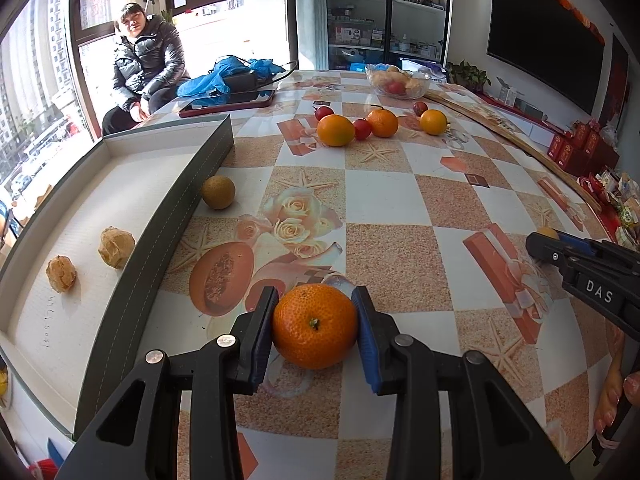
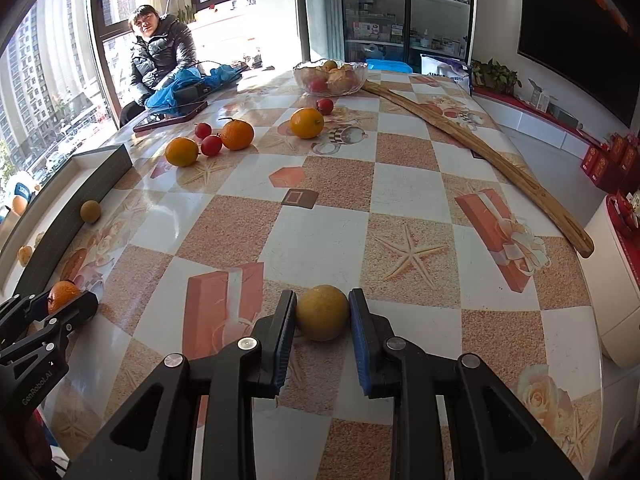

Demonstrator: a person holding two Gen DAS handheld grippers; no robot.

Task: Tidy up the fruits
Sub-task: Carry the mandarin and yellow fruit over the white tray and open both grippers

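My left gripper [image 1: 316, 294] is shut on an orange tangerine [image 1: 314, 332], blue pads pressed on both its sides, low over the table near the front. My right gripper [image 2: 322, 298] is shut on a small round yellow-brown fruit [image 2: 322, 316], also low over the tablecloth. In the right wrist view the left gripper [image 2: 68, 304] with its tangerine [image 2: 62, 294] shows at the far left. A grey tray [image 1: 160, 216] with white lining lies to the left and holds two wrinkled tan fruits [image 1: 61, 274] [image 1: 116, 247]. A round tan fruit [image 1: 218, 192] rests outside against its wall.
Three oranges [image 1: 336, 130] [image 1: 382, 122] [image 1: 433, 121] and small red fruits [image 1: 362, 129] lie at the far middle. Behind them stands a glass bowl [image 1: 416, 90] of fruit. A long wooden strip [image 2: 480, 152] runs along the right edge. A person [image 1: 144, 60] sits beyond the far left corner.
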